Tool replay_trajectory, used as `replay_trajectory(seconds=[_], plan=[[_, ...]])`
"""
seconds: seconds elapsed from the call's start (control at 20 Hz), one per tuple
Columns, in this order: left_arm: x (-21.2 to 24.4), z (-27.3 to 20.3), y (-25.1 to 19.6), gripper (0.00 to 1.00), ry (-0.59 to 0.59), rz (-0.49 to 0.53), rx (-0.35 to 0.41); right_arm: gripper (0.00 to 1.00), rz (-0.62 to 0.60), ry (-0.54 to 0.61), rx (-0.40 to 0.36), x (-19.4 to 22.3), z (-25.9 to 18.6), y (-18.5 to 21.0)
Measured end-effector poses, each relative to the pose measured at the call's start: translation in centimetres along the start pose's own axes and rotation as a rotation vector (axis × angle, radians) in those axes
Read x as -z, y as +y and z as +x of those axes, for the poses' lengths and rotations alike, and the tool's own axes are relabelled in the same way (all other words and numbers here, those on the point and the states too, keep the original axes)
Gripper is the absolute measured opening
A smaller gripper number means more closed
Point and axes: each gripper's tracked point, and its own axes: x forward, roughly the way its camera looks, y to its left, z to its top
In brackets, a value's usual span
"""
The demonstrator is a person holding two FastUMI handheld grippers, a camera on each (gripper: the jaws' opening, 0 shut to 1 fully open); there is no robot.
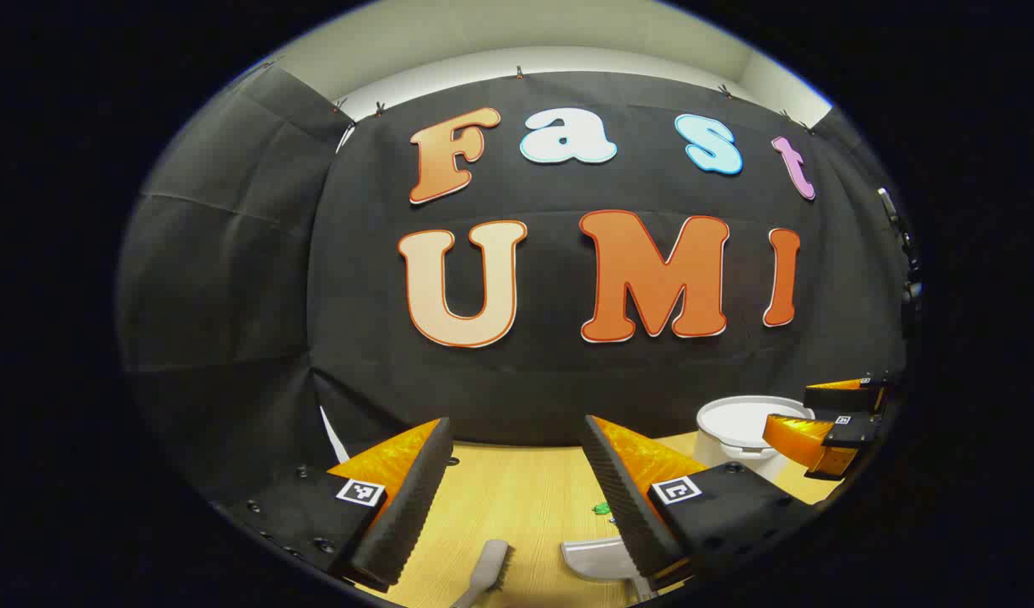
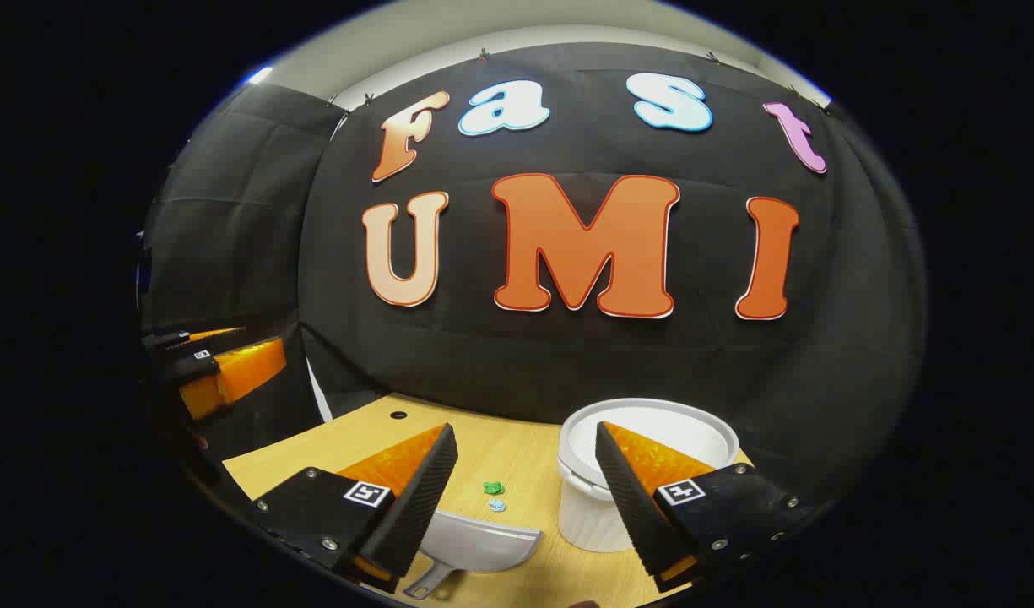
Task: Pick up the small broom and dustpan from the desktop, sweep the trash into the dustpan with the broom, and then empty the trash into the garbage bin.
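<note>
In the left gripper view my left gripper (image 1: pixel 517 485) hangs open above the wooden desktop (image 1: pixel 517 498). Below it lies the small grey broom (image 1: pixel 487 574), and the pale dustpan (image 1: pixel 597 557) rests beside it, partly behind a finger. A green scrap of trash (image 1: pixel 601 507) lies farther back. My right gripper (image 1: pixel 808 422) shows at the far right, near the white garbage bin (image 1: pixel 740 431). In the right gripper view my right gripper (image 2: pixel 525 494) is open over the dustpan (image 2: pixel 479 545). Green trash (image 2: pixel 493 487) and a blue scrap (image 2: pixel 497 505) lie between dustpan and bin (image 2: pixel 652 439). The left gripper (image 2: pixel 221 367) hovers at the left.
The black cloth wall closes the desk's far side just behind the bin. A small round hole (image 2: pixel 398 415) marks the desktop near its back left corner. The desk's left edge runs close to the cloth.
</note>
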Motion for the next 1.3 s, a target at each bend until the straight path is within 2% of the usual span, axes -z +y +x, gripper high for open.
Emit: replay_trajectory(seconds=[0.45, 0.6, 0.95, 1.1, 1.3], plan=[[-1.0, -1.5, 0.5, 1.00, -0.041, 0.043, -0.077, 0.99, 0.014, -0.013, -0.069, -0.1, -0.2, 0.0], [-0.4, -1.5, 1.2, 1.00, -0.012, 0.048, -0.095, 0.99, 0.013, -0.004, -0.076, 0.3, 0.0, 0.3], [4.9, -0.6, 3.0, 1.00, 0.148, 0.058, -0.111, 0.99, 0.013, 0.129, -0.114, 4.0, 1.4, 2.2], [8.3, 0.7, 3.2, 1.00, 0.245, 0.047, -0.071, 0.99, -0.002, 0.216, -0.124, 6.5, 2.2, 3.3], [14.0, 2.0, 3.3, 0.98, 0.411, 0.051, 0.001, 0.99, 0.018, 0.391, -0.133, 11.2, 2.8, 5.0]])
